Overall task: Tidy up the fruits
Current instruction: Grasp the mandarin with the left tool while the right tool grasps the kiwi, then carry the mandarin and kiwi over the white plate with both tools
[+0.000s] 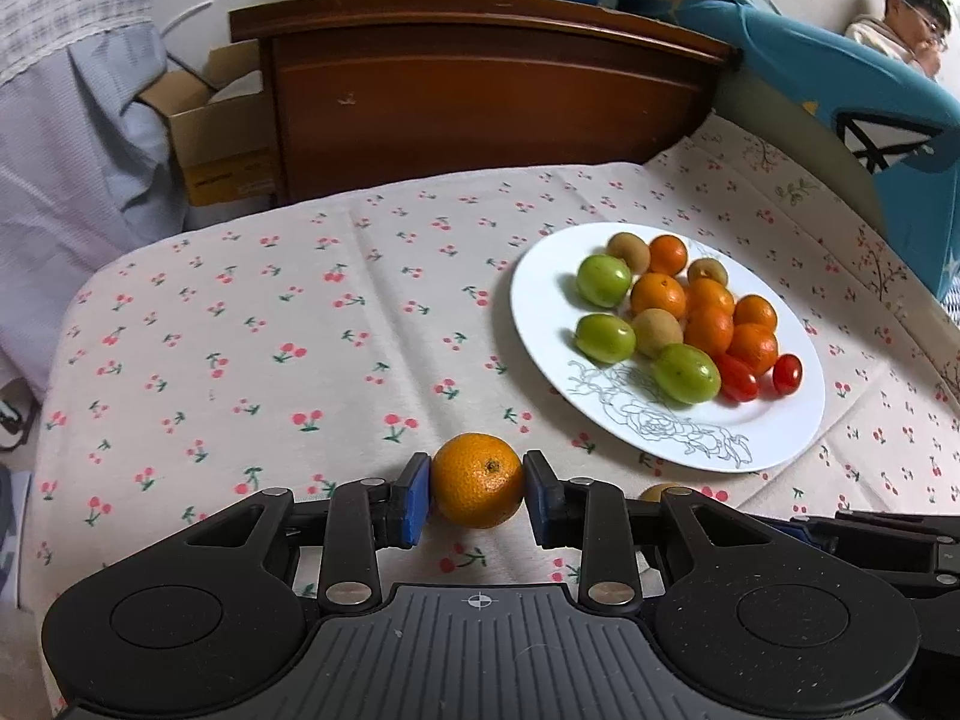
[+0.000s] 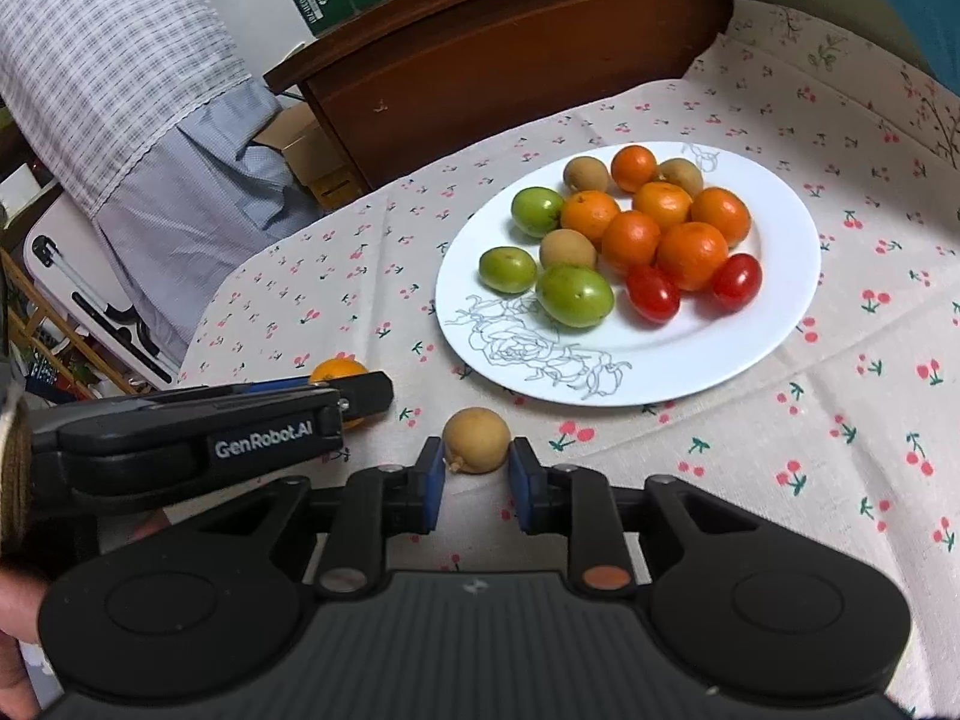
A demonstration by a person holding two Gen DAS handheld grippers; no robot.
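Fruit sits in both my grippers. My left gripper has its blue pads pressed on either side of a small orange, low over the cherry-print cloth near the counter's front edge. My right gripper is nearly closed around a tan longan, its pads at the fruit's sides. Just beyond, to the right, the white plate carries more oranges, green fruits, longans and two cherry tomatoes.

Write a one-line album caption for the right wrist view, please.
Right gripper pinches a small tan fruit on the cherry-print cloth, near a white plate of fruit.
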